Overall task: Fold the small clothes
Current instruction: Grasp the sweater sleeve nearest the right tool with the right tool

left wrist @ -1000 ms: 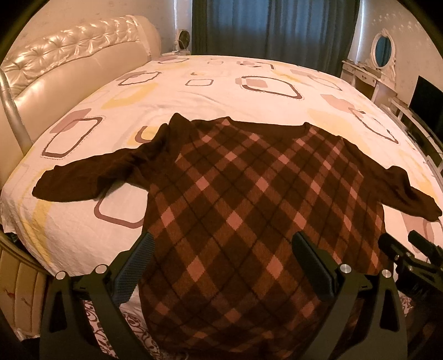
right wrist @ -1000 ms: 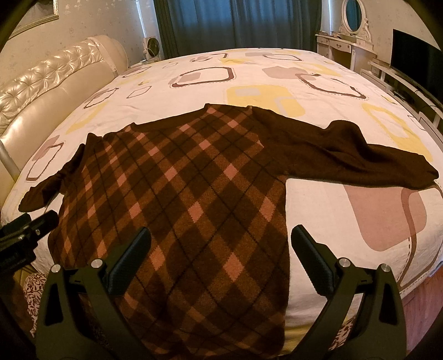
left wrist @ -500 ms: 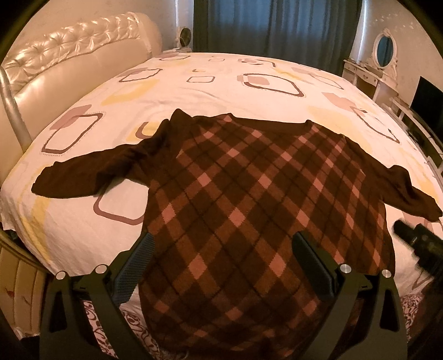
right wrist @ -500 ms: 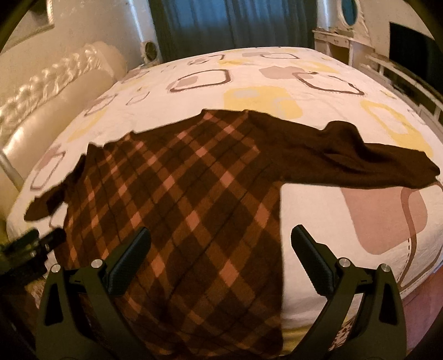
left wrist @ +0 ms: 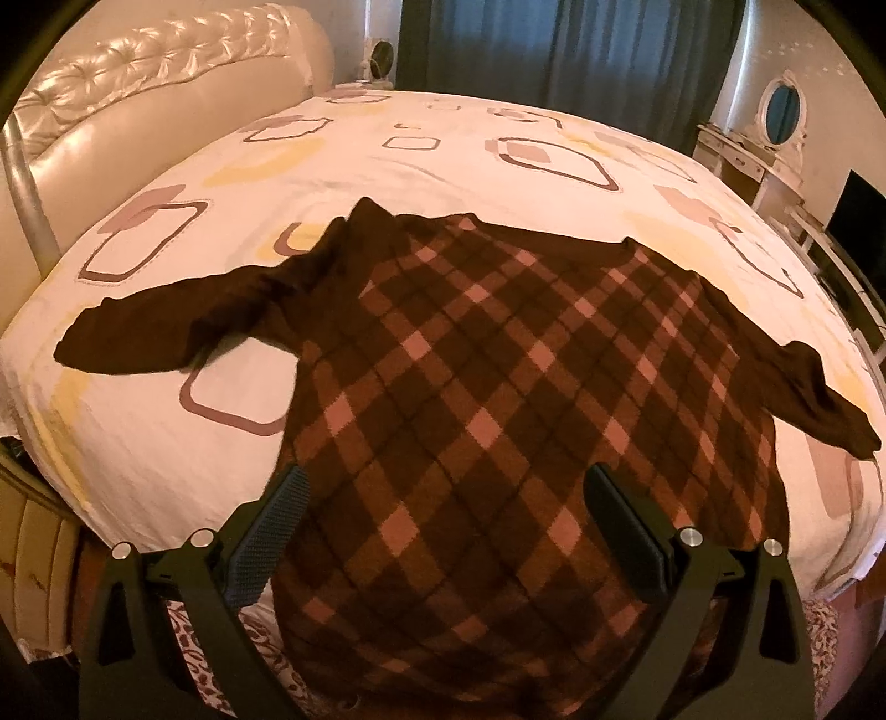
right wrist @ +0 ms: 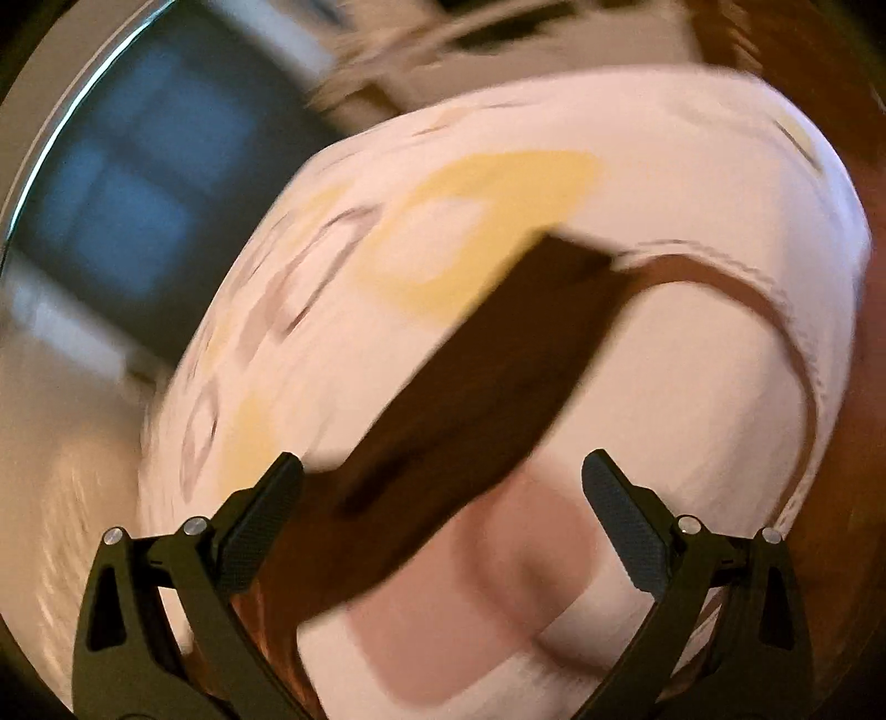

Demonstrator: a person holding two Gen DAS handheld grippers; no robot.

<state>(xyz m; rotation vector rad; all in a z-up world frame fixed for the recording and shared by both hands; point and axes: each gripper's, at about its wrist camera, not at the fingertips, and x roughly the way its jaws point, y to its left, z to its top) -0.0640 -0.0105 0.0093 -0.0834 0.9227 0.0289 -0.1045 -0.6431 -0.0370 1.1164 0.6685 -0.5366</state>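
A dark brown sweater (left wrist: pixel 498 387) with a pink diamond check lies flat on the bed, sleeves spread to both sides, its hem hanging over the near edge. My left gripper (left wrist: pixel 446 531) is open and empty above the lower part of the sweater. My right gripper (right wrist: pixel 443 520) is open and empty; its view is blurred and tilted. It hovers over the sweater's plain brown right sleeve (right wrist: pixel 487 376), which runs diagonally between the fingers. That sleeve also shows in the left wrist view (left wrist: pixel 819 399).
The bed has a white sheet (left wrist: pixel 443 155) with yellow and brown squares and a padded cream headboard (left wrist: pixel 138 111) at the left. Dark curtains (left wrist: pixel 554 50) hang behind. A dresser with an oval mirror (left wrist: pixel 781 105) and a dark screen (left wrist: pixel 858 221) stand at the right.
My right gripper has swung quickly to the right and rolled, from over the sweater's body to over the right sleeve. It has left the left wrist view. The left gripper barely moved.
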